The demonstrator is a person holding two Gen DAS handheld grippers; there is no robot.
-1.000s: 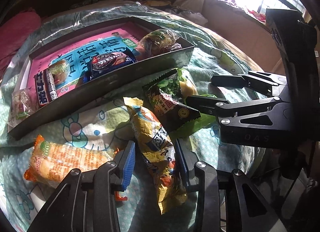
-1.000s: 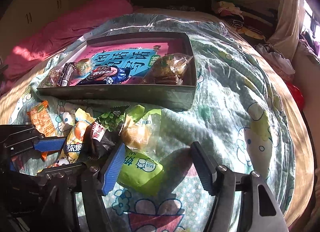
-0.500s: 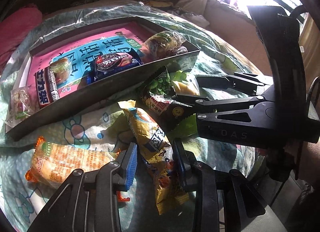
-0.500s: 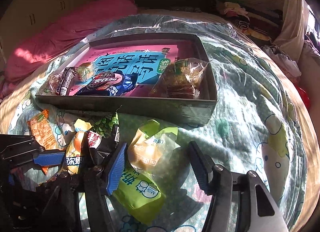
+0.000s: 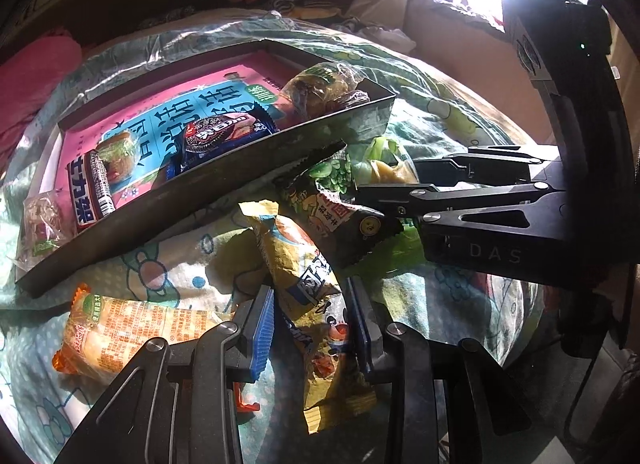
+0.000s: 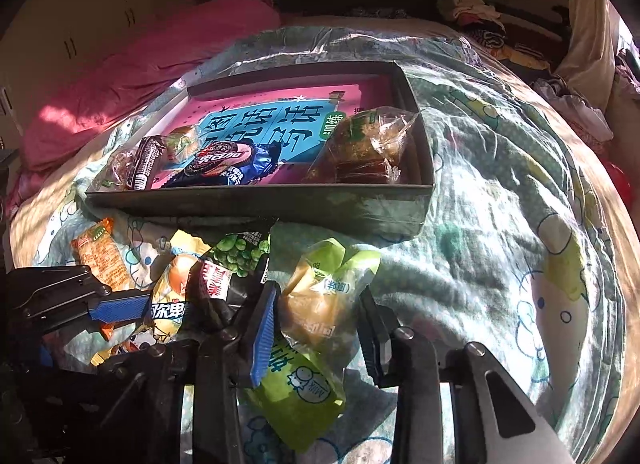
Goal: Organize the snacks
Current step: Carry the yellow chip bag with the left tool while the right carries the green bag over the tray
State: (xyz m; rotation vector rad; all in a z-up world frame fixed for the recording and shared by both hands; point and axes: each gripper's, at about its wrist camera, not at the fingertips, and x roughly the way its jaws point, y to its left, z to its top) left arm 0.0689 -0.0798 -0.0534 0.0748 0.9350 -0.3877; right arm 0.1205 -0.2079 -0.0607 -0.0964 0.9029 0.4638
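I am working over a bed (image 6: 500,192) covered by a pale green cartoon-print quilt. On it sits a shallow grey box (image 6: 256,206) with a pink and blue printed floor, already containing a blue cookie pack (image 6: 224,166), a clear bag of brown cakes (image 6: 360,152) in its right corner, and small bars at the left end.

In front of the box, loose snacks lie in an overlapping pile. My right gripper (image 6: 318,334) has its fingers set narrowly on either side of a green-and-clear bun packet (image 6: 320,304), close to its sides; I cannot tell whether they press it. My left gripper (image 5: 310,328) straddles a yellow snack bag (image 5: 308,284) in the same near-closed way.

The risks, as I judge them: a dark green-pea packet (image 5: 340,208) overlaps both targets and could be dragged along, and the two grippers sit close enough to collide when lifting.

Only the left view shows the orange packet (image 5: 128,328) in full and the right gripper's body; only the right view shows the box's far right wall and the bed beyond.
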